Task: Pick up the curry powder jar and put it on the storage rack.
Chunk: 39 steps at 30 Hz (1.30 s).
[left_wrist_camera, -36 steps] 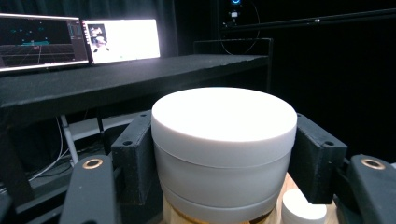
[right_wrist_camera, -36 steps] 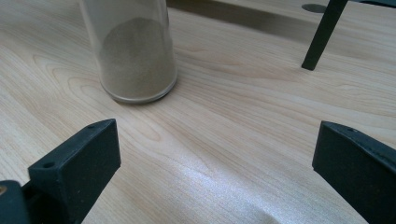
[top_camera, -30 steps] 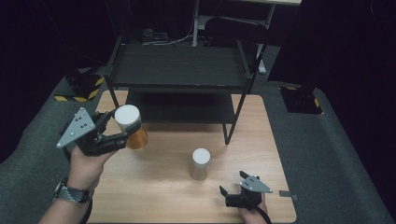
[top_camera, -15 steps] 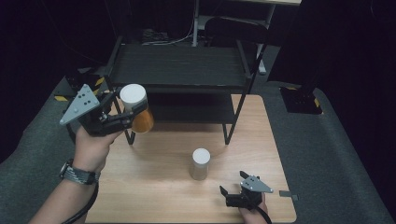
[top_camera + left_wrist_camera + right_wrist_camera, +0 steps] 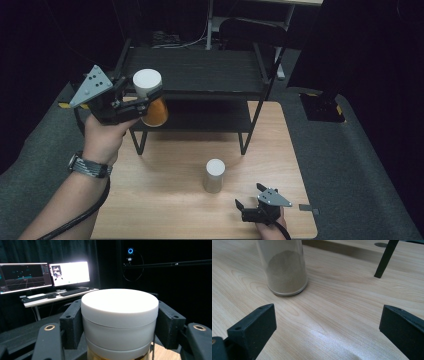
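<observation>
Currently I have the left gripper [image 5: 142,102] clamped on the white-lidded orange jar [image 5: 150,97], lifted beside the black rack [image 5: 200,75]; carry step, I judge. Next: place it on a shelf ahead. Right gripper [image 5: 250,207] rests apart, empty, near the grey jar [image 5: 214,176]

Dim dark surroundings, evenly lit wooden table [image 5: 165,200], glaring monitor [image 5: 69,273], soft sheen on wood, slight blur

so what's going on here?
A person's left gripper is clamped on a white-lidded jar with orange contents, held in the air beside the black shelf rack. The right gripper rests open on the wooden table, with a second jar of sandy powder standing just ahead of it.
</observation>
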### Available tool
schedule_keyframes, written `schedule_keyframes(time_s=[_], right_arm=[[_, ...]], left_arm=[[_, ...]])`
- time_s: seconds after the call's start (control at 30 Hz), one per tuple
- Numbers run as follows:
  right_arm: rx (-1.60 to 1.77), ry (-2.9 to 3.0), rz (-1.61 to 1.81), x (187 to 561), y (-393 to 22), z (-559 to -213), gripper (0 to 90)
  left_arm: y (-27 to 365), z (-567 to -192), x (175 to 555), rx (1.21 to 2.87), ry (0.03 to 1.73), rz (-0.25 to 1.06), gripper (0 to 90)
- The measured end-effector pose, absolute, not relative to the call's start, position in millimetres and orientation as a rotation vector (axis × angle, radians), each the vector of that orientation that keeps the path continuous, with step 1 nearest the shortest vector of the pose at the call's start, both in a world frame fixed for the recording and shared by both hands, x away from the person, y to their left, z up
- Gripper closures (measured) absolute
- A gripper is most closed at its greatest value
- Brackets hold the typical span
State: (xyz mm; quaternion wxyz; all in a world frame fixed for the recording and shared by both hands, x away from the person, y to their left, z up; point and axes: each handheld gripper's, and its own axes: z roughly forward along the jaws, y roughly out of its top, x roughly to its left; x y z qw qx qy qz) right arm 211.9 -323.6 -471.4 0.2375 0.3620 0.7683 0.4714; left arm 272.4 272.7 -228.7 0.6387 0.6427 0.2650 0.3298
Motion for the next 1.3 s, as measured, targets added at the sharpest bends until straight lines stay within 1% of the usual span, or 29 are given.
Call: schedule_keyframes(time_s=[0.33, 0.87, 1.3], right_arm=[[0.992, 2.105, 1.305, 212, -326, -472, 0.4], [0.99, 2.104, 1.309, 212, -327, -472, 0.4], [0.995, 2.099, 1.325, 212, -329, -473, 0.5]], left_arm=[[271, -218, 286, 1.44, 0.621, 0.752, 33.6], [260, -192, 304, 1.41, 0.657, 0.815, 33.6], [248, -190, 326, 1.413, 0.676, 0.837, 33.6]])
